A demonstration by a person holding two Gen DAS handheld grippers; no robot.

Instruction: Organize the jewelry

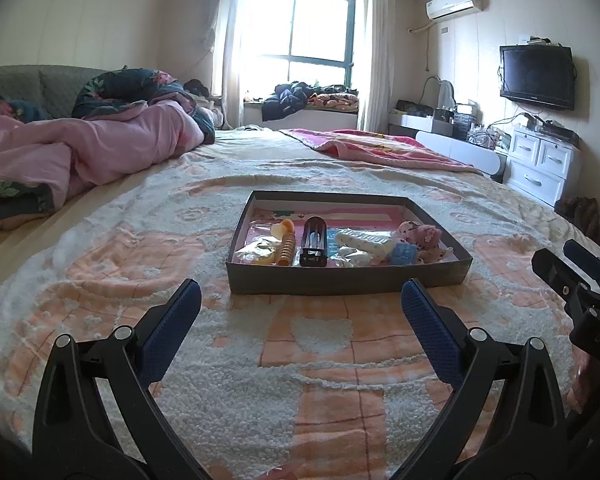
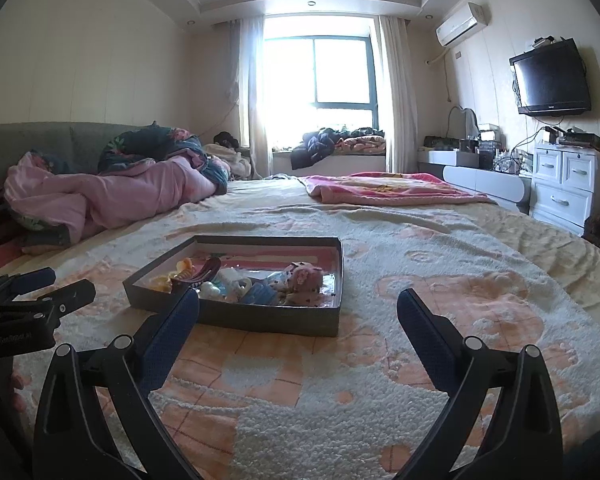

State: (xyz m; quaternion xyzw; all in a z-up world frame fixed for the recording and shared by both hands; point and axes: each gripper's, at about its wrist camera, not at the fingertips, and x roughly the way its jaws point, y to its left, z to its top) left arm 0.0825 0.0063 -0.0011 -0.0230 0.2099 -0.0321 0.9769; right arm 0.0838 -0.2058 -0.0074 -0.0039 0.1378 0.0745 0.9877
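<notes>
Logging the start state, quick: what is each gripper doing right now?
Left gripper: open, holding nothing, short of the tray.
Right gripper: open, holding nothing, above the bedspread.

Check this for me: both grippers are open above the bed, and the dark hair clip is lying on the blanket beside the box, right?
Not quite. The dark hair clip lies inside the box, as the left wrist view shows. Both the left gripper and right gripper are open above the bed.
</notes>
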